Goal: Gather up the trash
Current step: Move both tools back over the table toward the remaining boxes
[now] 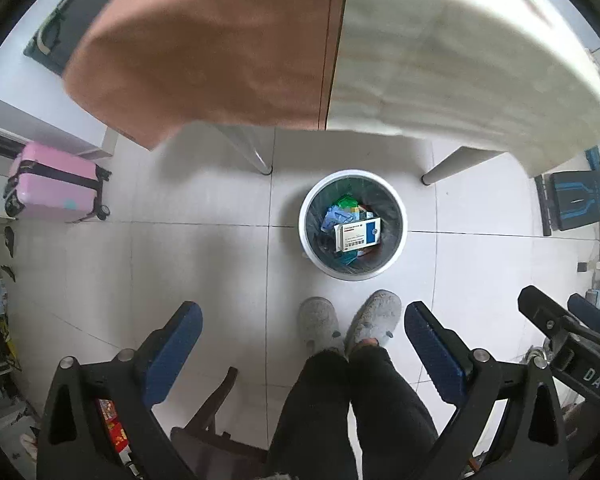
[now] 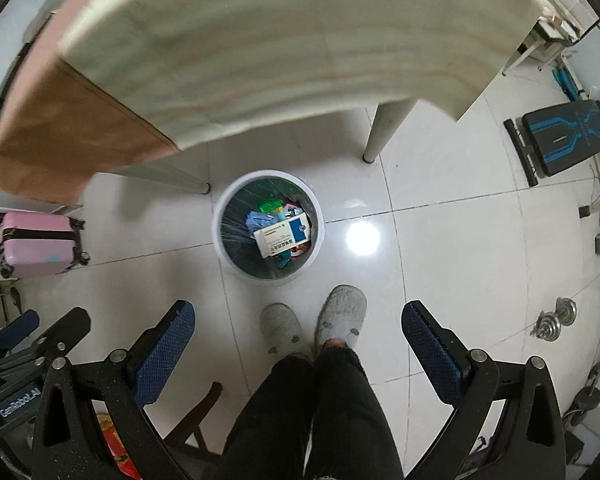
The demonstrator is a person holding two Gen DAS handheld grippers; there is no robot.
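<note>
1. White plastic is forming the round trash bin (image 1: 353,225), which is standing upright on the tiled floor (image 1: 180,264) just in front of the table legs, its dark liner showing inside.
2. A white and blue box (image 1: 358,234) is lying on top of the trash inside the bin, its long axis running roughly left to right with the blue end pointing right and tilting slightly up.
3. The left gripper (image 1: 302,344) is hanging above the floor with its blue-padded fingers spread wide, holding nothing.
4. The right gripper (image 2: 298,342) is likewise gaping wide and empty.
5. A person's grey slippers (image 2: 314,328) are standing near the bin, between the fingers in both views.
6. A pink suitcase (image 1: 56,184) is standing well apart, at the left.
</note>
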